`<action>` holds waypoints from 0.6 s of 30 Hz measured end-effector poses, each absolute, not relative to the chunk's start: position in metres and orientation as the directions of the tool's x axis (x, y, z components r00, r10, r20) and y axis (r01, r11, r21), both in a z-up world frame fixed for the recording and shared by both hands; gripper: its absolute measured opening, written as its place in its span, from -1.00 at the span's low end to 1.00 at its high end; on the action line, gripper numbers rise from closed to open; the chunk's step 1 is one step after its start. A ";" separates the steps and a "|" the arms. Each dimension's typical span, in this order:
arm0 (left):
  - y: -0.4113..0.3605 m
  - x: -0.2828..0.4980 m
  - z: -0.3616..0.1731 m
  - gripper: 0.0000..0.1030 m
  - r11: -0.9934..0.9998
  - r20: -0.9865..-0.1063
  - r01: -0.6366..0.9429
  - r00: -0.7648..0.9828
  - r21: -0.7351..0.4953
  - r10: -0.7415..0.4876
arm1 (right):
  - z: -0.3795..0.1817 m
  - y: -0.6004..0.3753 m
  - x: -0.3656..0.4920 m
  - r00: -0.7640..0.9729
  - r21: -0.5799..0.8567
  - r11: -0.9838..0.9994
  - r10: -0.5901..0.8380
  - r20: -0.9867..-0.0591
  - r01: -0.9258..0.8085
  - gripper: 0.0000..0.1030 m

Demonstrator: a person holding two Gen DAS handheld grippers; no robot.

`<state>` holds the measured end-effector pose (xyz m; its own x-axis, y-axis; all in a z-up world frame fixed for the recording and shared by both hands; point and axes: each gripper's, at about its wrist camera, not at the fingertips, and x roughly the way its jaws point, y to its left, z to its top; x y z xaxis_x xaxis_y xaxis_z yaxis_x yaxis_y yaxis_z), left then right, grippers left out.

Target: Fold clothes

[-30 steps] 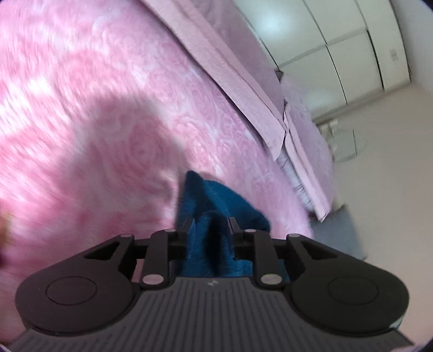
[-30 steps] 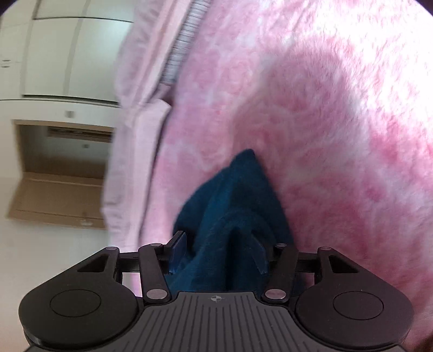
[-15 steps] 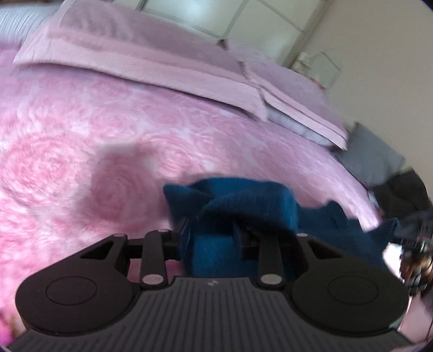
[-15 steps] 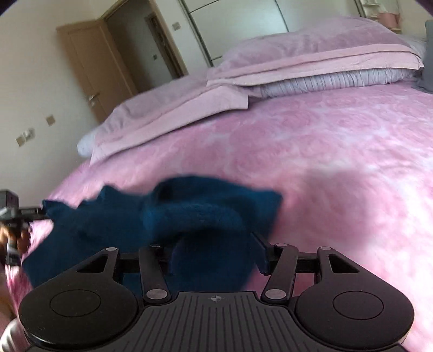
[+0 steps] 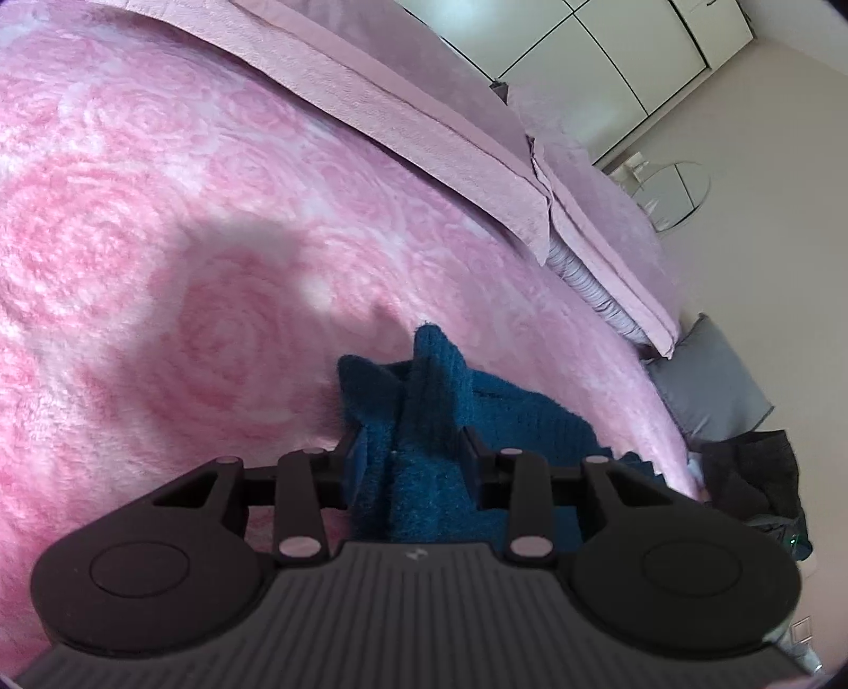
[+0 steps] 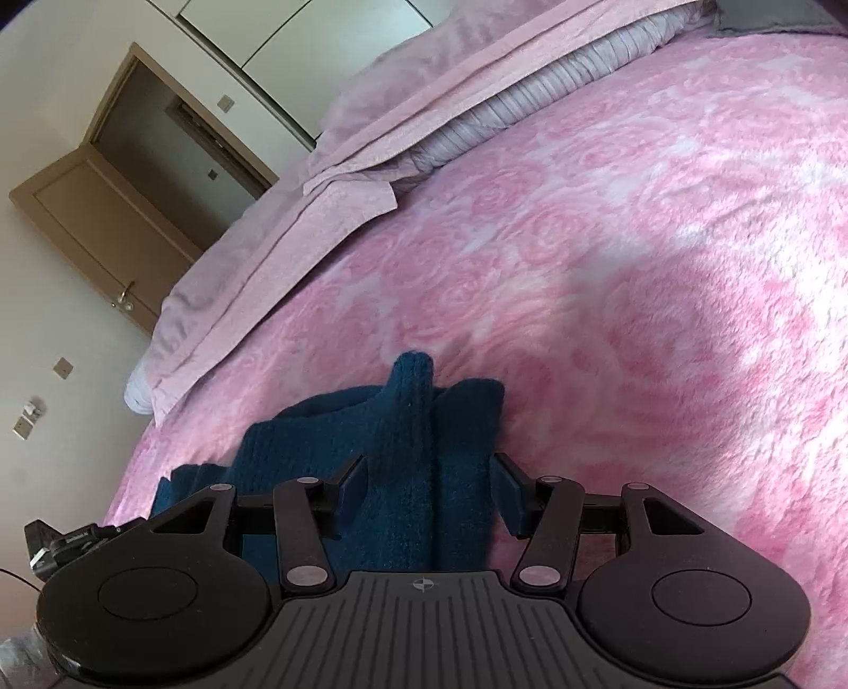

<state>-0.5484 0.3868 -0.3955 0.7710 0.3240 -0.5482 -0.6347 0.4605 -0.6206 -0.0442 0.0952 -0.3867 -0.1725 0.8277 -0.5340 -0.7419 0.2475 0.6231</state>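
Observation:
A dark teal knitted garment (image 5: pixel 440 424) lies bunched on the pink rose-patterned bedspread (image 5: pixel 159 265). My left gripper (image 5: pixel 408 450) is shut on a thick fold of it. In the right wrist view the same garment (image 6: pixel 413 456) spreads to the lower left over the bedspread (image 6: pixel 636 265). My right gripper (image 6: pixel 429 477) is closed around another bunched fold, its blue pads pressed against the cloth on both sides. The other gripper (image 6: pixel 58 540) peeks in at the left edge of the right wrist view.
Lilac pillows (image 5: pixel 424 106) lie along the head of the bed, also in the right wrist view (image 6: pixel 424 106). A grey cushion (image 5: pixel 710 392) and dark clothes (image 5: pixel 758 477) sit past the bed's edge. White wardrobes (image 5: pixel 609 37) and an open brown door (image 6: pixel 106 212) stand behind.
Both grippers have swung and tilted with the garment still held. The cloth, stretched out between them half a second ago, now sits bunched on the bedspread.

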 end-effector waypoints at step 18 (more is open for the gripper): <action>0.367 -0.543 -0.364 -0.40 0.583 -0.543 -0.690 0.713 -0.430 0.443 | -0.361 0.094 -0.060 -0.065 0.519 0.236 0.865 -0.497 -0.822 -0.10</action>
<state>-0.5428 0.3670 -0.3637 0.7130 0.4434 -0.5432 -0.6898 0.5826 -0.4298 -0.0598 0.0940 -0.3609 -0.0653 0.8653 -0.4970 -0.8216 0.2361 0.5189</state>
